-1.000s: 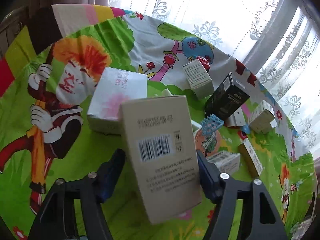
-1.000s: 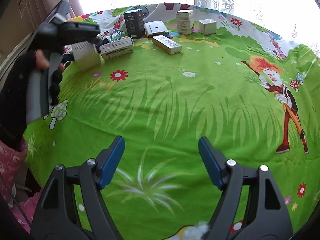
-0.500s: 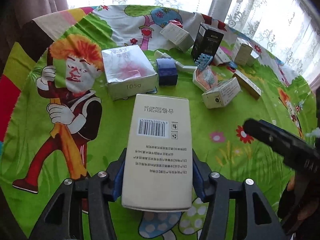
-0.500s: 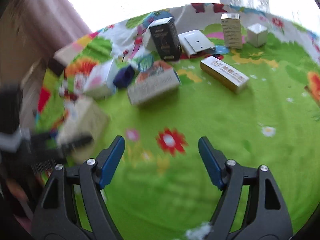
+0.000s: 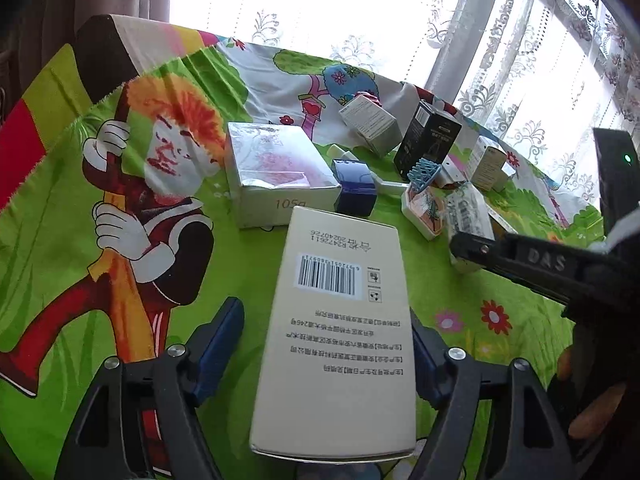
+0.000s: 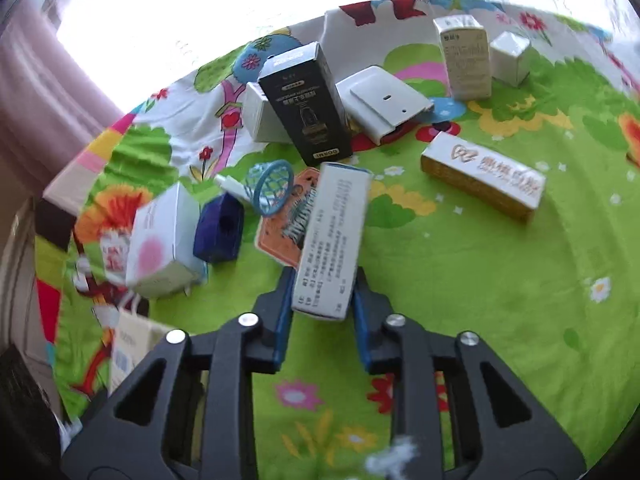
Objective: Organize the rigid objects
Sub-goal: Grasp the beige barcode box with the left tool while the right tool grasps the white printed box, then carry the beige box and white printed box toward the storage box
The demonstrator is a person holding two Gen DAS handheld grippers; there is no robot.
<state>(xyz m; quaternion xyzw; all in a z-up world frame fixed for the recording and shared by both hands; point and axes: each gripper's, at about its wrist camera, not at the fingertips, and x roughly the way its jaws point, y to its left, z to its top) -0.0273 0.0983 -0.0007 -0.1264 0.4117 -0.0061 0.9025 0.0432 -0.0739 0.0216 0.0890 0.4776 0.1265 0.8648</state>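
Note:
A tall cream box (image 5: 340,328) with a barcode lies on the cloth between the fingers of my left gripper (image 5: 326,340); there is a gap at the left finger, so the jaws are open around it. My right gripper (image 6: 320,300) is shut on a white box with printed text (image 6: 332,240), near a blue mesh item (image 6: 272,188) and an orange pack (image 6: 288,220). The right gripper also shows in the left wrist view (image 5: 472,248), at the same white box (image 5: 468,212).
On the cartoon cloth (image 6: 460,280) lie a white-pink box (image 5: 276,172), a dark blue block (image 5: 356,192), a black box (image 6: 308,104), a white flat device (image 6: 380,100), a gold-and-white box (image 6: 484,180) and two small white boxes (image 6: 468,56). Curtains hang behind.
My left gripper has set the cream box down and opened a little. My right gripper moved left to the cluster and closed on the white printed box.

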